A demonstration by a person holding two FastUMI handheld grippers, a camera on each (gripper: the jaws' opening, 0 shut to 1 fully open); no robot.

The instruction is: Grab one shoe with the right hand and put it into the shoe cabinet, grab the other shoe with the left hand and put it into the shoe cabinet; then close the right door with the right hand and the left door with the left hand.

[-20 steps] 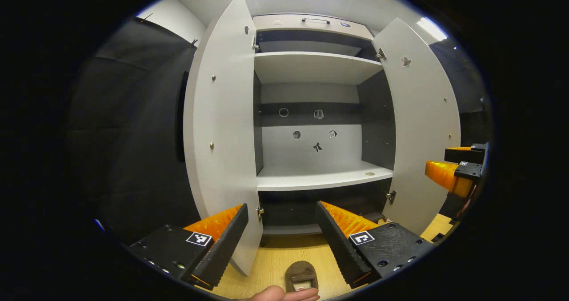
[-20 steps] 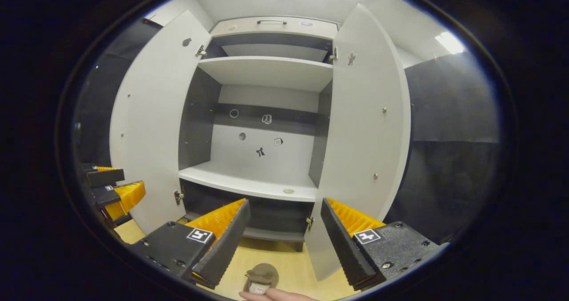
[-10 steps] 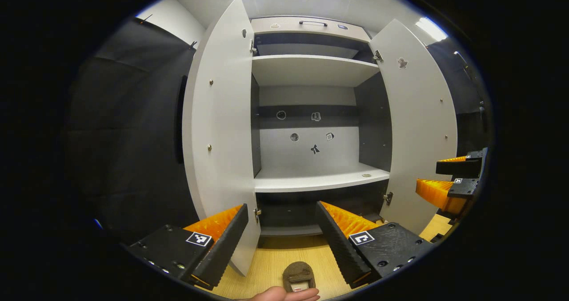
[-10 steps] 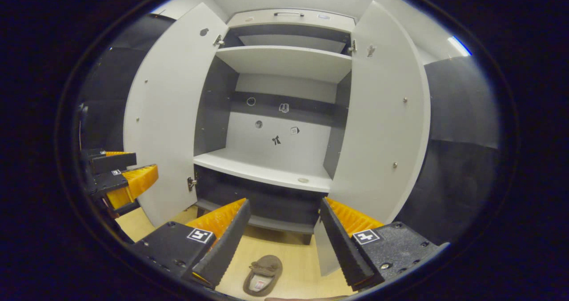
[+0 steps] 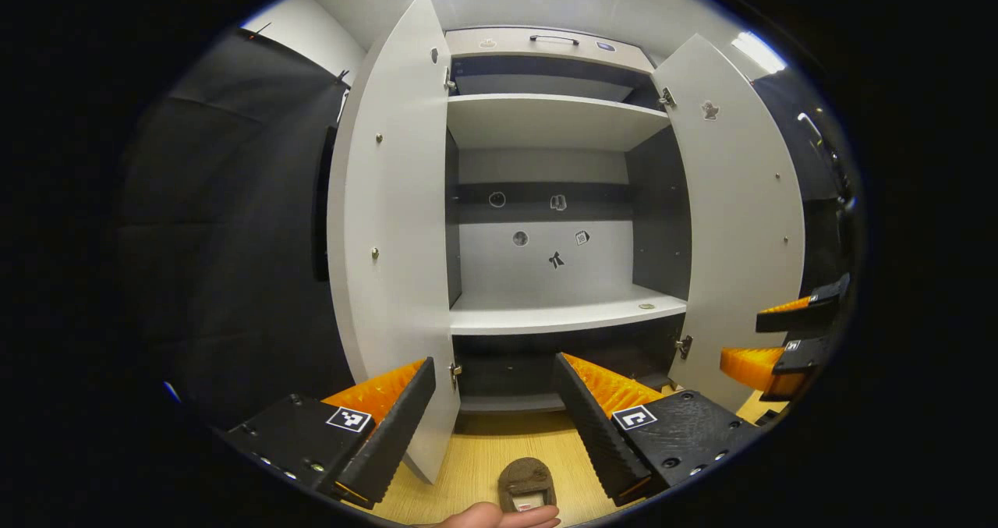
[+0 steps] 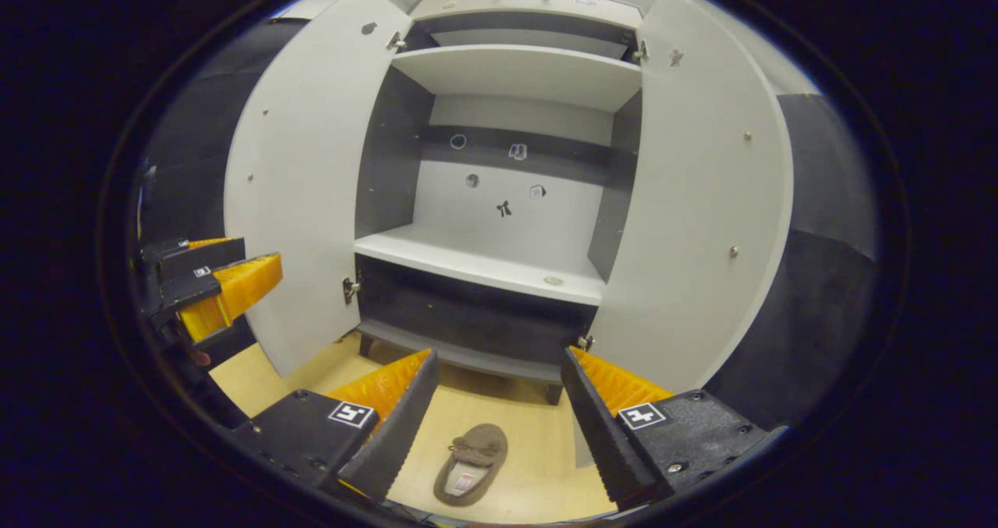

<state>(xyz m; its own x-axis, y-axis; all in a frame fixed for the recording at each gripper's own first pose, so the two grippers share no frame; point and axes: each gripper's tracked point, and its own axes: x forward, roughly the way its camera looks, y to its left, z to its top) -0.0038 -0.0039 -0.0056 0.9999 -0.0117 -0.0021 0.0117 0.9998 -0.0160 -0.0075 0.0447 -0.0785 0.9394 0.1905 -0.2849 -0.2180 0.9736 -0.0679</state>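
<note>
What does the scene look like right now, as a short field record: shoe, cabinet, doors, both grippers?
shoe: one brown slipper-style shoe lying on the light wooden floor in front of the cabinet, not gripped
cabinet: tall white shoe cabinet with dark inner walls; no shoe on the shelves in view
left door: white left door open
right door: white right door open
left gripper: left gripper open, holding nothing
right gripper: right gripper open, above the shoe, not touching it
stage: no shoe stowed yet
</note>
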